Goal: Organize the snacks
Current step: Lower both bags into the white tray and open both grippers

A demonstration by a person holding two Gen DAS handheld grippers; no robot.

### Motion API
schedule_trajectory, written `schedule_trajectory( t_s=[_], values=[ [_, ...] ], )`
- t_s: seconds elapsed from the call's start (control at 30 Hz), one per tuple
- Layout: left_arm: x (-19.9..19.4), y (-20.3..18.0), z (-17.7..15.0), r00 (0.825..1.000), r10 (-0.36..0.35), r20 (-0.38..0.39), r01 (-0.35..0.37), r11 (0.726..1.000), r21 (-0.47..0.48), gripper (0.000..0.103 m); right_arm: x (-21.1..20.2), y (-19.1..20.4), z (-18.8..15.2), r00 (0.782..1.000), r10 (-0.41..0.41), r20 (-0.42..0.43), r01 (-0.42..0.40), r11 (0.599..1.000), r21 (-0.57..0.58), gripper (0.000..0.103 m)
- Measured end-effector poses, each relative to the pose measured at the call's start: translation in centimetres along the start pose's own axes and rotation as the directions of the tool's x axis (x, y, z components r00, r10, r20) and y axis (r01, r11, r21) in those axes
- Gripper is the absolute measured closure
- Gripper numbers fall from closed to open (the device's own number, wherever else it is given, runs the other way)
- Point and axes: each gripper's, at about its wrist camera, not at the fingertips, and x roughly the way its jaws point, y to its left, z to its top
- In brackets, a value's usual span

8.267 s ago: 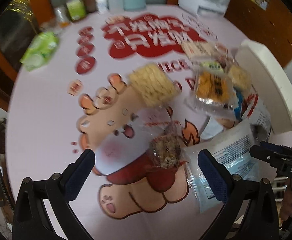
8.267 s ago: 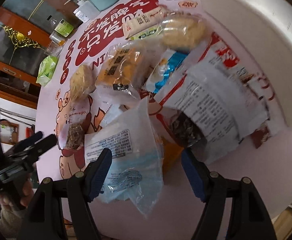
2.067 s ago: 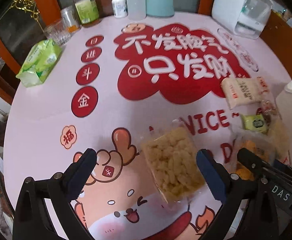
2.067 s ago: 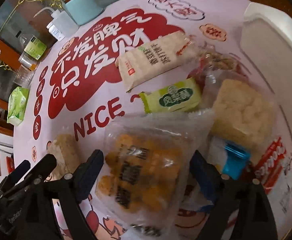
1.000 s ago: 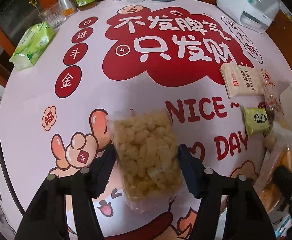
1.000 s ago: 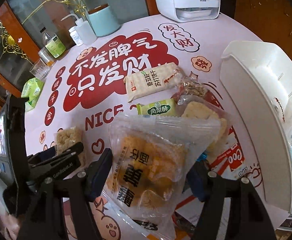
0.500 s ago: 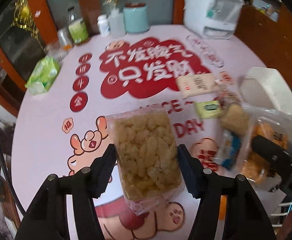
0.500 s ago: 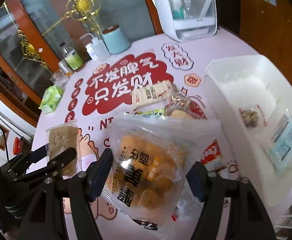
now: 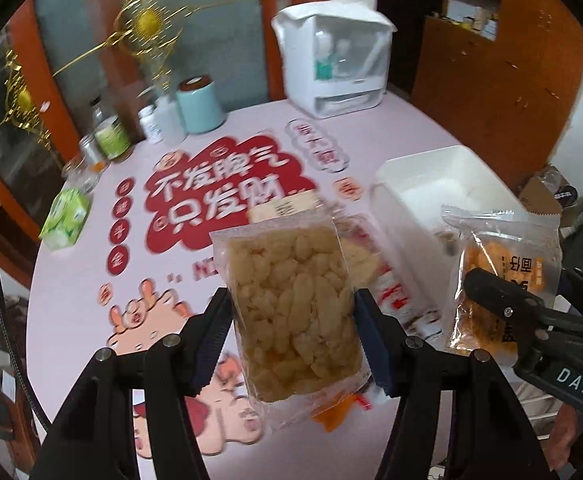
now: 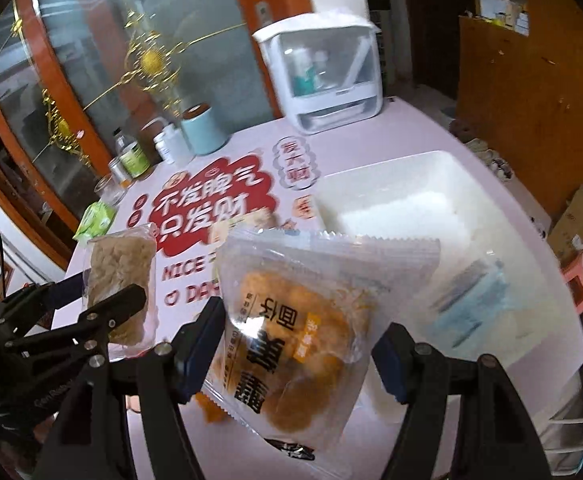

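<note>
My left gripper is shut on a clear packet of pale puffed rice snack and holds it high above the table. My right gripper is shut on a clear bag of orange pastry, also lifted. Each packet shows in the other view: the rice snack at left, the orange bag at right. The white storage bin lies ahead on the right, with a blue-and-white packet in it. More snack packets lie on the table beside the bin.
The round pink table has a red printed mat. At its far edge stand a teal canister, bottles and a white dispenser box. A green tissue pack lies at left. Wooden cabinets stand behind.
Both grippers have risen higher with their packets and tilted up, so the room and the bin's inside come into view. The grips are unchanged.
</note>
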Motion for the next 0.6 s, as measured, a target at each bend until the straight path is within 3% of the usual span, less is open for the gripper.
schedule_trajectory(
  t_s=[0.33,0.6],
  values=[
    [0.9,-10.9,3.4,0.999,-0.046,0.027,0.044,0.996,0.083,0.043,-0.6,-9.7,2.8,0.996,-0.084,0.030,0.082,0.994,0.067,0.033],
    [3.0,-17.9,6.4,0.997,-0.078,0.024,0.074,0.990,0.123,0.043,0.5,-14.4,7.1,0.986,-0.145,0.077,0.139,0.987,0.078,0.033]
  ],
)
